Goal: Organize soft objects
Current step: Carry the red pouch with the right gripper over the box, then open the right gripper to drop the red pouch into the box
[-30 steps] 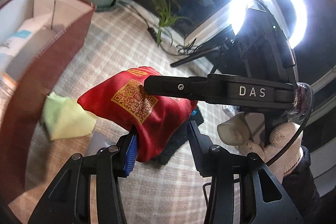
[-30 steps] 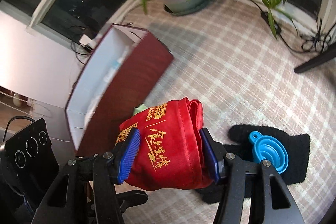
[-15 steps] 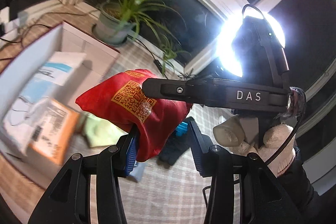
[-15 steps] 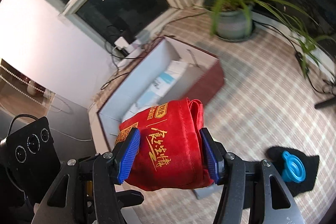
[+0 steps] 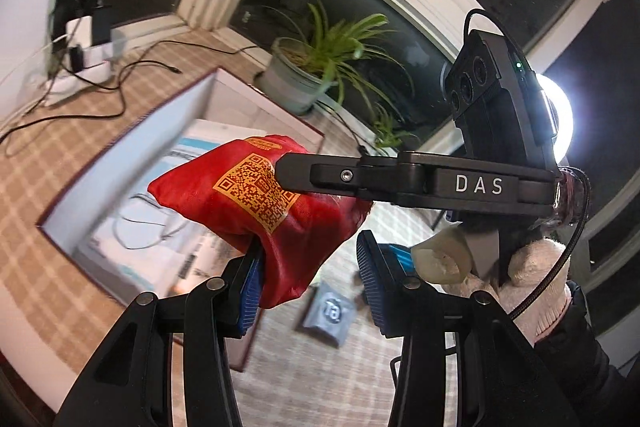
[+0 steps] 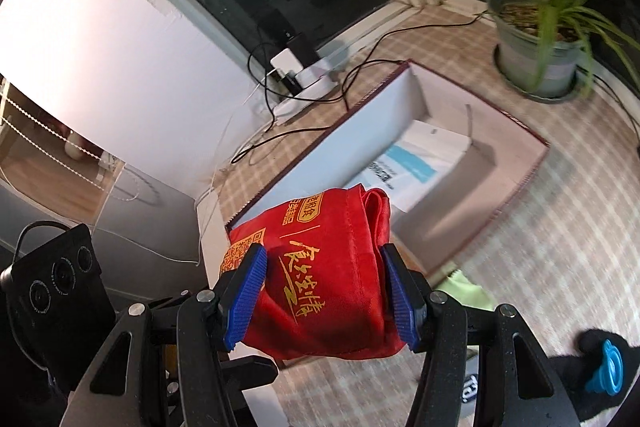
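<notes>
A red cloth bag (image 6: 324,279) with gold print and a QR code is held in the air between both blue pads of my right gripper (image 6: 324,295), which is shut on it. In the left wrist view the same red bag (image 5: 264,219) hangs against the left pad of my left gripper (image 5: 308,283), whose jaws stand wide apart; the right pad is clear of it. The bag is above the near end of an open dark-red box (image 6: 532,155) with white walls and packets inside; the box also shows in the left wrist view (image 5: 132,163).
A potted plant (image 6: 536,39) stands behind the box. Cables and a power strip (image 6: 300,79) lie near the wall. A green cloth (image 6: 468,291), a black cloth with a blue funnel (image 6: 608,371) and a grey packet (image 5: 328,311) lie on the checked mat.
Both grippers have risen with the red bag and moved from over the mat to above the box. The bag stays gripped the same way.
</notes>
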The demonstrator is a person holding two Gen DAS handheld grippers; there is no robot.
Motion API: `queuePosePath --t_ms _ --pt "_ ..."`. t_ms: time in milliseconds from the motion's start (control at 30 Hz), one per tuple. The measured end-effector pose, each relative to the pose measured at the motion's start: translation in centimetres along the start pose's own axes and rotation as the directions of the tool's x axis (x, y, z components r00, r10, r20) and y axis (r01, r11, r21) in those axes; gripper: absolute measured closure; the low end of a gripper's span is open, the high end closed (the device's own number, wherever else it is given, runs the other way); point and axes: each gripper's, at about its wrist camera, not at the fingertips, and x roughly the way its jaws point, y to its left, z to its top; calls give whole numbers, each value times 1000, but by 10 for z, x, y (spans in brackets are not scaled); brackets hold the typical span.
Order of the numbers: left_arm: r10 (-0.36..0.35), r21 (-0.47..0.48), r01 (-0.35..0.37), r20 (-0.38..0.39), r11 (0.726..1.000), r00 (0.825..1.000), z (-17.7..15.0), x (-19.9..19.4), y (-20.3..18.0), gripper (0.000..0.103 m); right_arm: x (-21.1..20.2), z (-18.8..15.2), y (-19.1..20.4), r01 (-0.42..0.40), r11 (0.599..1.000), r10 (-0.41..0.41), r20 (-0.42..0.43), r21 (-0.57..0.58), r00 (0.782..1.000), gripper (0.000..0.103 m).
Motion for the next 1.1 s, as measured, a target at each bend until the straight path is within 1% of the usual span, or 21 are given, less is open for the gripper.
queuePosePath --t_ms 133,300,533,633,733,900,1100 --pt "23 -16 -23 6 1000 1000 1 -2 15 61 18 6 8 -5 1000 5 -15 -6 1000 49" --pt "51 -28 -51 -4 998 999 1 1 32 61 37 10 10 -3 1000 3 -31 -5 1000 49" --pt "73 -40 -74 -30 996 997 2 10 50 61 58 18 4 2 1000 -1 -48 18 999 49" --pt "90 -49 -92 -40 995 995 3 17 59 61 66 21 -1 -2 999 4 -46 42 999 49" --pt "106 -58 -109 -52 992 993 4 23 67 61 75 23 -1 6 999 -4 -54 40 999 49" --pt "127 -72 -132 -62 989 990 5 27 76 61 82 23 -1 14 999 -12 -59 34 998 48" --pt "149 -74 -153 -55 986 987 5 27 76 61 80 22 -2 60 998 -59 -42 26 997 48"
